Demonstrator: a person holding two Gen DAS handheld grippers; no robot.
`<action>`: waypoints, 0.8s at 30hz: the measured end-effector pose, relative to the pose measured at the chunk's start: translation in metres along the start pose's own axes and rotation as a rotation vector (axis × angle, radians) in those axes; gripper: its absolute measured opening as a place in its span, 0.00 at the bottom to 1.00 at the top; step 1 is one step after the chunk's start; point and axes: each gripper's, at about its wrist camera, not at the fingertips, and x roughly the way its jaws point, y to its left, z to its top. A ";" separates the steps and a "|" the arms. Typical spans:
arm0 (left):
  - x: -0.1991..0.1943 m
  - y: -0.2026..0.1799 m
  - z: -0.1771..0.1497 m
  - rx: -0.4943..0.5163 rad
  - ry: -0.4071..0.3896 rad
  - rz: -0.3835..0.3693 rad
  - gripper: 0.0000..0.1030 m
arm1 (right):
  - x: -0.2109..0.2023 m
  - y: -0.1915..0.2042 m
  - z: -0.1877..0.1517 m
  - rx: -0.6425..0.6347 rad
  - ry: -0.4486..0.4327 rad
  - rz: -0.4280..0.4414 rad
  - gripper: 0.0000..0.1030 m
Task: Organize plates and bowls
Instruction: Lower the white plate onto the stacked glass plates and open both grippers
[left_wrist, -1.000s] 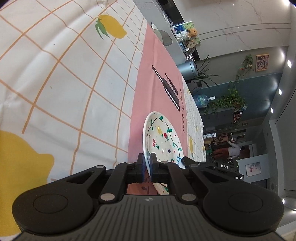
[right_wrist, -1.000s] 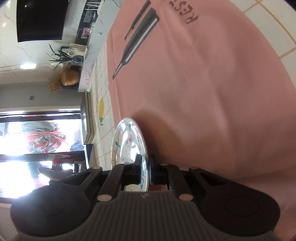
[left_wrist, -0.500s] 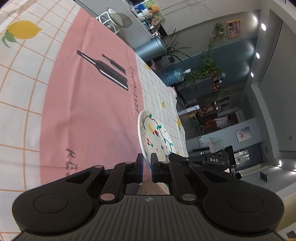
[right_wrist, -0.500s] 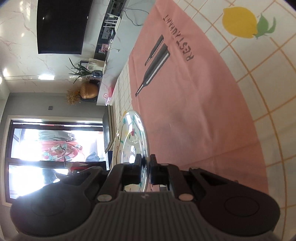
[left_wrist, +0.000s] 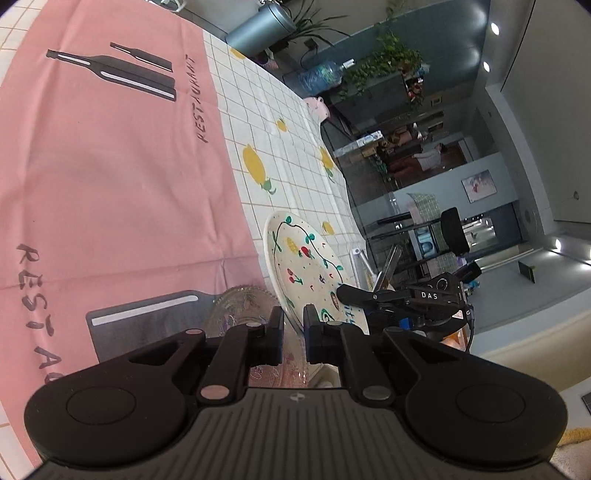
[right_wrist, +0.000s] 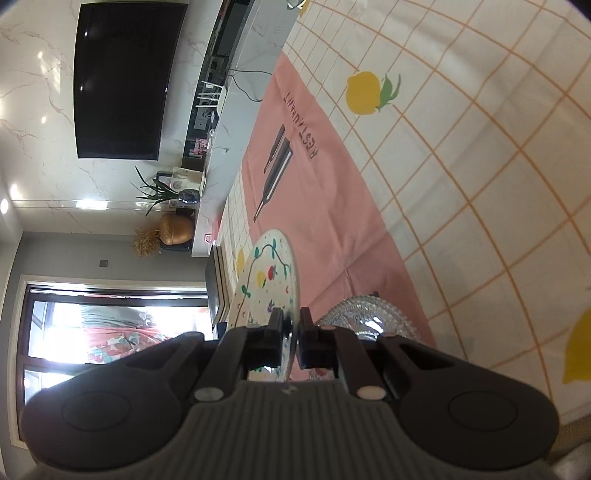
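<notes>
A white plate painted with cherries and green vines (left_wrist: 306, 266) is held up off the table, seen edge-on between the fingers in both views. My left gripper (left_wrist: 293, 321) is shut on its near rim. My right gripper (right_wrist: 291, 328) is shut on the opposite rim of the same plate (right_wrist: 269, 280), and its black body shows beyond the plate in the left wrist view (left_wrist: 406, 299). A clear cut-glass bowl (left_wrist: 240, 306) sits on the pink mat under the plate; it also shows in the right wrist view (right_wrist: 369, 321).
A pink placemat (left_wrist: 110, 166) printed with bottles and "RESTAURANT" lies on a lemon-print checked tablecloth (right_wrist: 480, 166). The table's far edge (left_wrist: 332, 147) borders a room with plants and a chair. A wall television (right_wrist: 118, 81) hangs beyond the table.
Both grippers have lifted the plate and swung it across the pink mat. The glass bowl has come into view beneath it.
</notes>
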 end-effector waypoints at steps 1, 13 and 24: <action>0.003 -0.003 -0.001 0.009 0.014 0.007 0.11 | -0.004 -0.003 -0.005 0.005 -0.013 0.000 0.06; 0.015 -0.001 -0.008 0.054 0.123 0.067 0.14 | -0.022 -0.051 -0.054 0.144 -0.054 -0.006 0.07; 0.027 -0.017 -0.004 0.087 0.187 0.223 0.15 | -0.025 -0.069 -0.077 0.246 -0.071 0.026 0.06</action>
